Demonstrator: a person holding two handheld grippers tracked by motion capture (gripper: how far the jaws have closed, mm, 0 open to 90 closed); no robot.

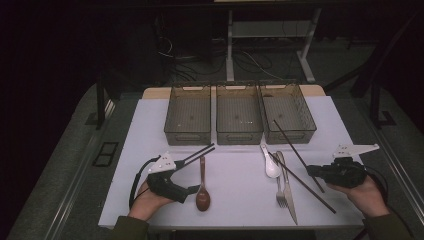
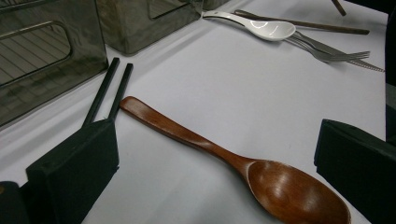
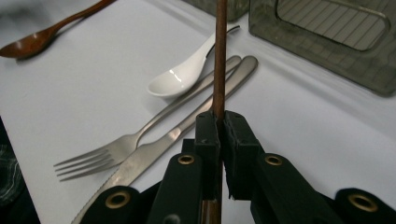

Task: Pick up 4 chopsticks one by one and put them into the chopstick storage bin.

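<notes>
No text, label, brand, number or sign is showing legibly on the bins, the cutlery or the table.

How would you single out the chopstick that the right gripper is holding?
Start from the three grey mesh bins at the back of the white table. The brown wooden chopstick runs from the rightmost bin's front to the right gripper, clamped in its jaws. Its twin lies flat beside the knife.

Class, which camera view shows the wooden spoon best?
The left gripper view: the wooden spoon lies close, bowl and handle sharp. The high view shows it whole but small; the right gripper view catches it blurred at the far corner.
</notes>
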